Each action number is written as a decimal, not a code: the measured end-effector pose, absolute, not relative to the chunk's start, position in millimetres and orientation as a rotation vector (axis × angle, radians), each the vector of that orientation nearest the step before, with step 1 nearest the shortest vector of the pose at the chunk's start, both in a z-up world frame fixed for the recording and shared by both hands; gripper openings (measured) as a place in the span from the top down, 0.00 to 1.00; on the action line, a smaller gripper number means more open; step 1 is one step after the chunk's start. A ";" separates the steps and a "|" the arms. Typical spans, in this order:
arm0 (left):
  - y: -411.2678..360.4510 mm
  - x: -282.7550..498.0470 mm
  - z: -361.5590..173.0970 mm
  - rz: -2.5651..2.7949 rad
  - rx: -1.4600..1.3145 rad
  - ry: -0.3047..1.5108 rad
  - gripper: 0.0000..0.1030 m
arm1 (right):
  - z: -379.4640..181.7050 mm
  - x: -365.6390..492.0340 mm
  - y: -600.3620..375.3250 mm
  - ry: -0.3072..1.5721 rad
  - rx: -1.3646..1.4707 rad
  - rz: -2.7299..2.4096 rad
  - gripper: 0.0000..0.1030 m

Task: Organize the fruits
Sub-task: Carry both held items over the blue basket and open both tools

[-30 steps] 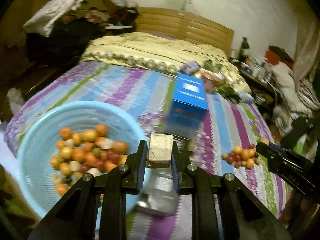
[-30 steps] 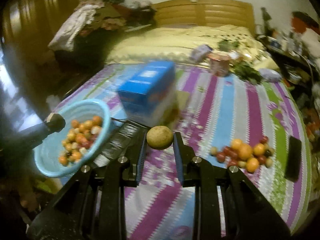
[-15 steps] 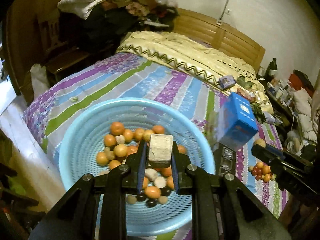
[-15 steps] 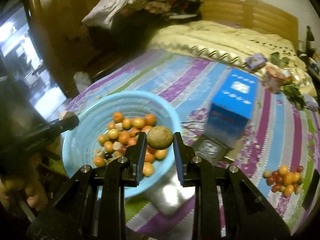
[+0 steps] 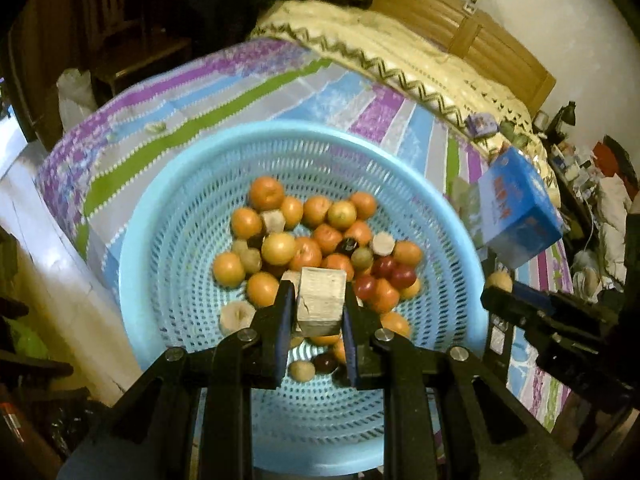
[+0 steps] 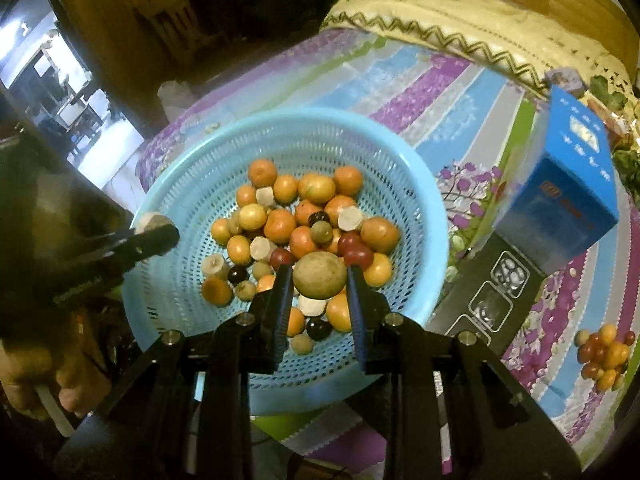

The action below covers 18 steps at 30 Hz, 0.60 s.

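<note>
Where striped bedspread showed before, both loaded tools (image 5: pixel 316 312) (image 6: pixel 320 284) now overhang the basket (image 5: pixel 160 240)

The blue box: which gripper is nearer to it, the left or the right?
Right. The right gripper, holding a round fruit, is over the basket on the side toward the blue box. The left gripper, holding a pale block, is on the far side.
</note>
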<state>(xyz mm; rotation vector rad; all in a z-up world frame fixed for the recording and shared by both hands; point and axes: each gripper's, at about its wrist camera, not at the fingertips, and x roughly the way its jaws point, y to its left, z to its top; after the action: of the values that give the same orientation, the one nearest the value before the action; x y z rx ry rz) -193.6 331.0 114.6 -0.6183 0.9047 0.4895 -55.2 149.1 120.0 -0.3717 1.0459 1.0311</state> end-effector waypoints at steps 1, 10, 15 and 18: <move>331.2 -193.7 110.2 0.483 -0.623 0.912 0.79 | 117.9 -56.5 149.5 1.052 -0.377 1.029 0.73; 331.3 -193.0 99.8 0.460 -0.632 0.923 0.79 | 110.6 -56.4 154.1 1.078 -0.387 1.025 0.73; 332.4 -191.9 98.0 0.460 -0.633 0.928 0.79 | 108.3 -54.9 154.6 1.075 -0.392 1.016 0.73; 333.1 -190.1 97.3 0.458 -0.631 0.931 0.79 | 107.0 -52.7 154.3 1.077 -0.391 1.017 0.73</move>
<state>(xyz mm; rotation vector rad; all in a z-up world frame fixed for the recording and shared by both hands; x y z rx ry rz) -190.1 333.1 97.3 -0.6315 0.9310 0.4580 -52.7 154.3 107.0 -0.3913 1.0773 1.0173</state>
